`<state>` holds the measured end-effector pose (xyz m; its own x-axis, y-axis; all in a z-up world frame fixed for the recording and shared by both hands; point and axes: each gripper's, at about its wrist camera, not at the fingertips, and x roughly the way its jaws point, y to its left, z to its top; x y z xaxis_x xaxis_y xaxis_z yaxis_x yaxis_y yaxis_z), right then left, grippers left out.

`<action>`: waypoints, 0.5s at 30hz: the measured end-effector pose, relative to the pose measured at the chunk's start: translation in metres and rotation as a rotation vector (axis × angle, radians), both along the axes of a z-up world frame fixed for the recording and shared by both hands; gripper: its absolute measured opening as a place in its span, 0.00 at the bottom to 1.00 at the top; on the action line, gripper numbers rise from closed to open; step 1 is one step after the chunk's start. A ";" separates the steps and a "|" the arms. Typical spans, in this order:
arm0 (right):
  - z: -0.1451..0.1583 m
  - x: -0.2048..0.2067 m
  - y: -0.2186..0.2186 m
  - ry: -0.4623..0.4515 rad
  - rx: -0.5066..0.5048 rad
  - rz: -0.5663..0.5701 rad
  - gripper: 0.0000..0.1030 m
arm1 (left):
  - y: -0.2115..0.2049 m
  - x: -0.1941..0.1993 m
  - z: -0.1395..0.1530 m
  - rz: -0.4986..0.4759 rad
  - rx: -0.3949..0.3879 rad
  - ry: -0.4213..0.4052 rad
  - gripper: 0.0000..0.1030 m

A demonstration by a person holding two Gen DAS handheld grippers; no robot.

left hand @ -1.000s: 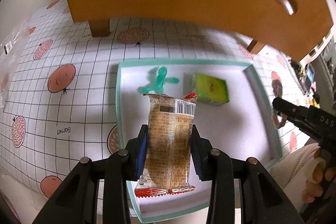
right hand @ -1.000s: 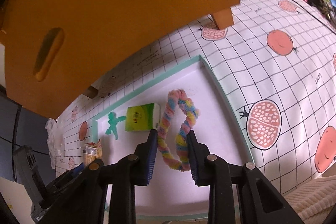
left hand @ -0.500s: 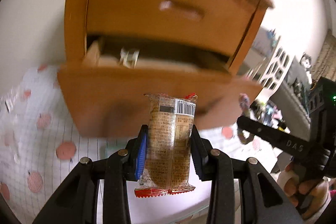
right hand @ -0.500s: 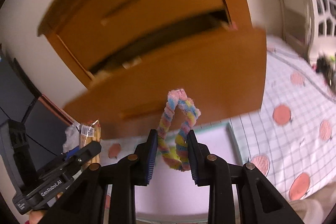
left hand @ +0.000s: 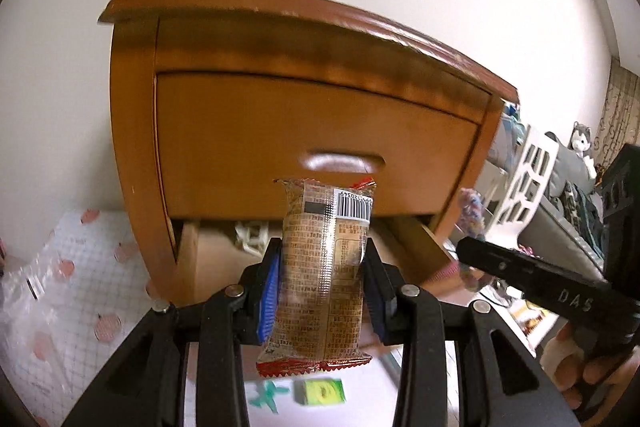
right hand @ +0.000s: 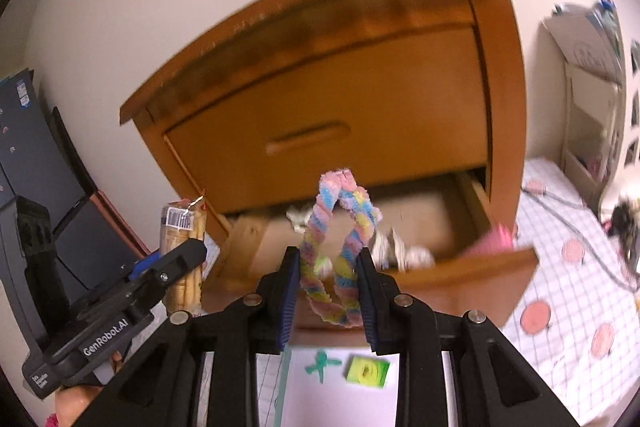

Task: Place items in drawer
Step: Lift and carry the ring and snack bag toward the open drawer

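At the left: the left gripper [left hand: 322, 287] is clamped on a snack packet [left hand: 325, 267] by its long sides, barcode end upright.
Right side: the right gripper [right hand: 329, 291] pinches a fuzzy rainbow loop [right hand: 340, 251], likely for the same drop.
Pose: both tilt slightly downward toward the open drawer [right hand: 400, 223].
Left behind: a green box [right hand: 368, 371] on the tray [right hand: 340, 403].

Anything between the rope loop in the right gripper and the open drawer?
Nothing in the right wrist view: the pastel rope loop, clamped in the right gripper, hangs before the open lower drawer.
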<state>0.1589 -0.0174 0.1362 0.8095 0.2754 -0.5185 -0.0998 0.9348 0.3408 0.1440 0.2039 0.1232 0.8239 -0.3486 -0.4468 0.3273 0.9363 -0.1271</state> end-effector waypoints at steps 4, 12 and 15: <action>0.015 0.024 -0.003 -0.001 -0.008 -0.014 0.29 | 0.004 0.020 0.000 0.030 -0.004 0.003 0.38; 0.000 0.065 0.000 0.070 -0.047 -0.037 0.29 | 0.008 0.051 -0.020 0.078 0.015 0.058 0.38; -0.016 0.079 0.007 0.121 -0.077 -0.039 0.29 | 0.008 0.060 -0.032 0.092 0.019 0.094 0.38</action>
